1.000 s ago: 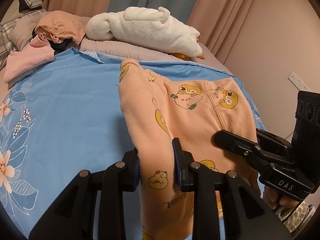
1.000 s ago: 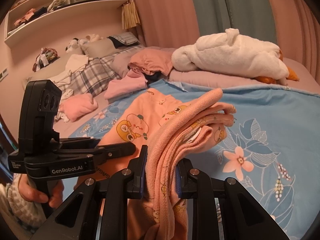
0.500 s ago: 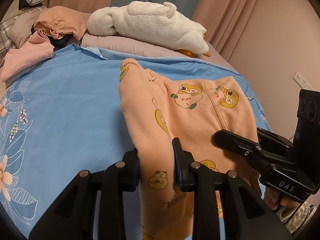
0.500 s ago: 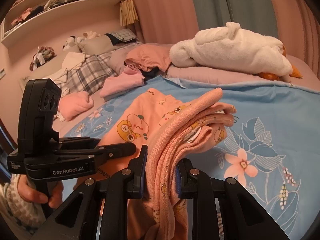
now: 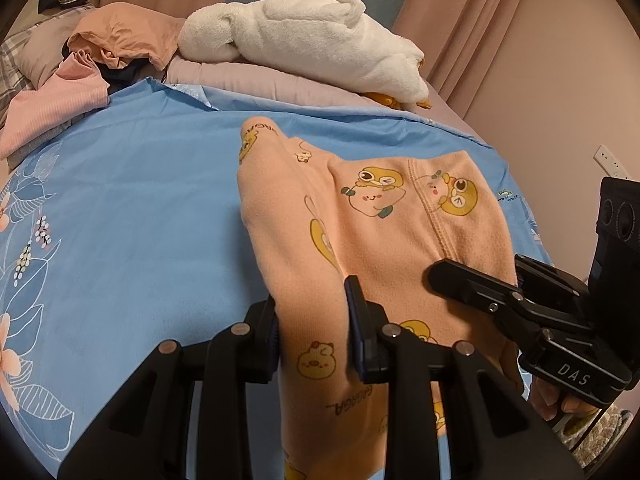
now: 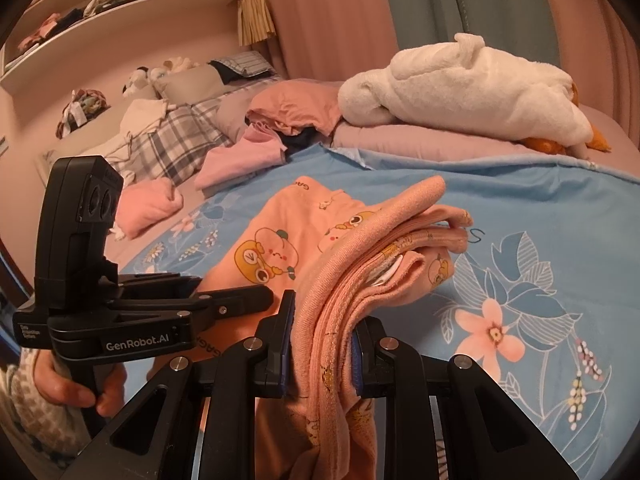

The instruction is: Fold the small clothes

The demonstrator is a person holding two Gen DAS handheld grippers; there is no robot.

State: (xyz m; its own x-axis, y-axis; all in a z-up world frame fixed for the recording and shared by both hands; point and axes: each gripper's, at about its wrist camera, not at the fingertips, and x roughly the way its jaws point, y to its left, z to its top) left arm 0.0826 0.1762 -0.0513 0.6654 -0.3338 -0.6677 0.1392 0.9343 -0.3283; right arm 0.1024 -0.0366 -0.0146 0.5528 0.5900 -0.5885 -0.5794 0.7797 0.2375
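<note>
On the bed: I have a peach garment [image 5: 360, 220] stretched above the blue floral sheet [image 5: 132, 216], one end in each gripper.
Left gripper [image 5: 312, 320]: my jaws stand narrow, pinched on a fold of the peach cloth, which hangs below the pads.
Right gripper [image 6: 322, 340]: narrow too, clamped on a bunched stack of hems and ribbed edges of the same garment.
Garment: printed with yellow cartoon creatures and peach-shaped faces; the far end rests on the sheet, short of the white plush toy [image 5: 304, 44].
Writing on the garment: letters near the left pads read roughly "GAGAGA", upside down; a similar word sits at the far tip, too small for me to confirm.
Writing on the rigs: "DAS" in white on the right unit's body, seen from the left wrist; "GenRobot.AI" on the left unit's body, seen from the right wrist, with a smaller label beside it I cannot read.
Beyond the sheet: a pile of pink clothes [image 6: 240, 156] lies left of the plush toy; a plaid pillow [image 6: 168, 144] sits further left.
Hand [image 6: 76, 388]: grips the left handle, knit sleeve at the wrist.
</note>
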